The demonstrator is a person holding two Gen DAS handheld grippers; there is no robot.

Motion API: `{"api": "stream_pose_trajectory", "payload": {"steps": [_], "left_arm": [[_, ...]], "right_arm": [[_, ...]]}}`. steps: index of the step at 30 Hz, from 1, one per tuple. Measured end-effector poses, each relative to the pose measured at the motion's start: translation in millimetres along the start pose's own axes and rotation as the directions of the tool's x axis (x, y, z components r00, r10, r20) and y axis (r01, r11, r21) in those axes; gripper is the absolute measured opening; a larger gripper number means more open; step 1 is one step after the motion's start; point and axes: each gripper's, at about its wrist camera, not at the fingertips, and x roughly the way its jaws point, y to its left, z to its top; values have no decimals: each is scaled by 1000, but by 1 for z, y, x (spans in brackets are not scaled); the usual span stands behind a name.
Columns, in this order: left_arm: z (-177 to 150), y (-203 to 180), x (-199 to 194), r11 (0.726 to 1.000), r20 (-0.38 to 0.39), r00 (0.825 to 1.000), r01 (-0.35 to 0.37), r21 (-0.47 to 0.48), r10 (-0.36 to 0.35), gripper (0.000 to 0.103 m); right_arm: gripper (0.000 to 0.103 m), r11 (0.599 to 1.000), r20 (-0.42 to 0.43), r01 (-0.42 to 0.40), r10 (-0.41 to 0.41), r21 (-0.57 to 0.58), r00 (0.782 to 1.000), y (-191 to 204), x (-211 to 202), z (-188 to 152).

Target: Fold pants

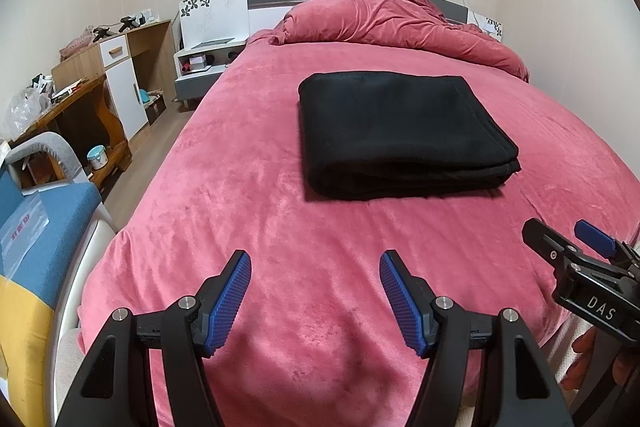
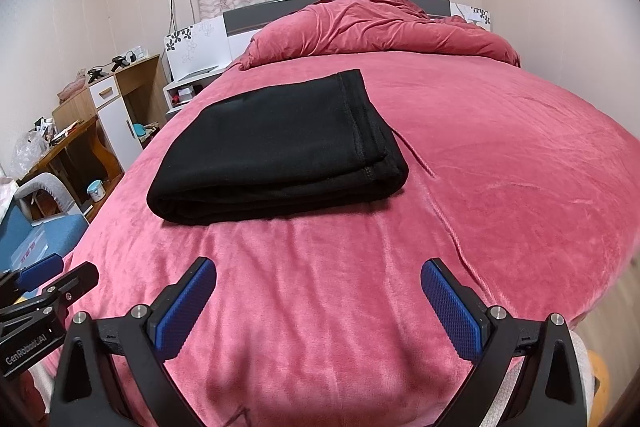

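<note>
- Two grippers under my control, both idle: the left gripper (image 1: 315, 301) stands with its jaws apart and nothing between them, and the right gripper (image 2: 318, 307) likewise, jaws spread wide over bare bedding.
- One task item noted: the black pants (image 1: 400, 131) lie as a compact, layered rectangle on the pink bedspread (image 1: 248, 211), edges stacked and fairly square.
- Step in hand, in my judgement: folding looks complete, or in its final check; no loose leg or waistband shows.
- Position: the pants sit well ahead of both grippers, nearer the heaped red duvet (image 1: 392, 19), touching neither tool.
- Next move, if any: I would only need a light press or an edge squared; otherwise I would keep both tools clear.
</note>
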Motion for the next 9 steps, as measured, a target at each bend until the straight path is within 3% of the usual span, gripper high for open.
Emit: {"api": "stream_pose_trajectory", "payload": {"steps": [4, 9], "left_arm": [[0, -1, 2, 1000, -13, 1000, 4, -2, -5, 68], [-4, -3, 0, 1000, 44, 999, -27, 2, 27, 68]], "right_arm": [[103, 1000, -5, -1, 1, 1, 1000, 0, 1, 0], [103, 1000, -22, 1, 0, 7, 1000, -2, 6, -2]]}}
